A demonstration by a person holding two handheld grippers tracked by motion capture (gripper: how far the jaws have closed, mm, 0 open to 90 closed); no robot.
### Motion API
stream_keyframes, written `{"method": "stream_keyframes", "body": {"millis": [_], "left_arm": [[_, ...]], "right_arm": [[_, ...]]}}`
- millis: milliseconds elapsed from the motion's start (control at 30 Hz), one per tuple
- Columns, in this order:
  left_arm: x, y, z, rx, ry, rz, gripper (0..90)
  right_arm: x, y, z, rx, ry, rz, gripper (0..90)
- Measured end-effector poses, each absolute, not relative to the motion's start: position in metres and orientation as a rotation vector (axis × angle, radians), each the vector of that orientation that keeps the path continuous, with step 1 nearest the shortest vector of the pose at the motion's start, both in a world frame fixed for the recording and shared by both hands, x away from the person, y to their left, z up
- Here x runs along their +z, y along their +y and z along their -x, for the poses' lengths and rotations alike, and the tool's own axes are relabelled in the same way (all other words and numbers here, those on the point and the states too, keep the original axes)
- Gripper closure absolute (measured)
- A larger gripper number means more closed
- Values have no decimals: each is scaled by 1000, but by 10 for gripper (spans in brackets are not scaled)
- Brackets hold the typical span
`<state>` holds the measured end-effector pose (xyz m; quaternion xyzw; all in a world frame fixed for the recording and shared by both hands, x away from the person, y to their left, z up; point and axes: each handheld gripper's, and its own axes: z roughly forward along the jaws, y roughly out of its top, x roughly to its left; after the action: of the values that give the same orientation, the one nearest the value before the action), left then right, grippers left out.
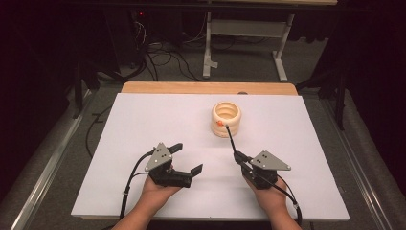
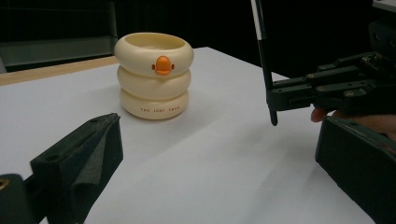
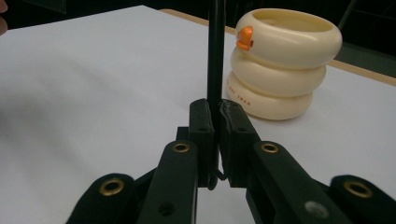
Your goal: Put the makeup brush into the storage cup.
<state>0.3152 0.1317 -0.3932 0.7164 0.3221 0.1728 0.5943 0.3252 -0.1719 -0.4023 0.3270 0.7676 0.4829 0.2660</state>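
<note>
Your right gripper [image 3: 216, 140] clamps a thin black pen [image 1: 230, 136] near the cream ringed plastic cup [image 1: 226, 119]; left gripper [image 1: 189, 158] jaws gape, empty.

Dark room, grey floor [image 1: 249, 62] with tangled cables [image 1: 158, 57], white table frame [image 1: 244, 28] behind

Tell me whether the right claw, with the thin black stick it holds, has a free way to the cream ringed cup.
Probably yes. The right claw is shut on the thin black stick, whose tip already points near the cream ringed cup; only bare white table lies between.
</note>
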Motion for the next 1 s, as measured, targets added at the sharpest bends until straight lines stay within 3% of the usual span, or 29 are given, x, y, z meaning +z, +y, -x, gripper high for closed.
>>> {"method": "stream_keyframes", "body": {"millis": [1000], "left_arm": [[-388,135,-313,361,748,-1628,24]], "right_arm": [[-411,-142,-314,1338,2126,-785,863]]}}
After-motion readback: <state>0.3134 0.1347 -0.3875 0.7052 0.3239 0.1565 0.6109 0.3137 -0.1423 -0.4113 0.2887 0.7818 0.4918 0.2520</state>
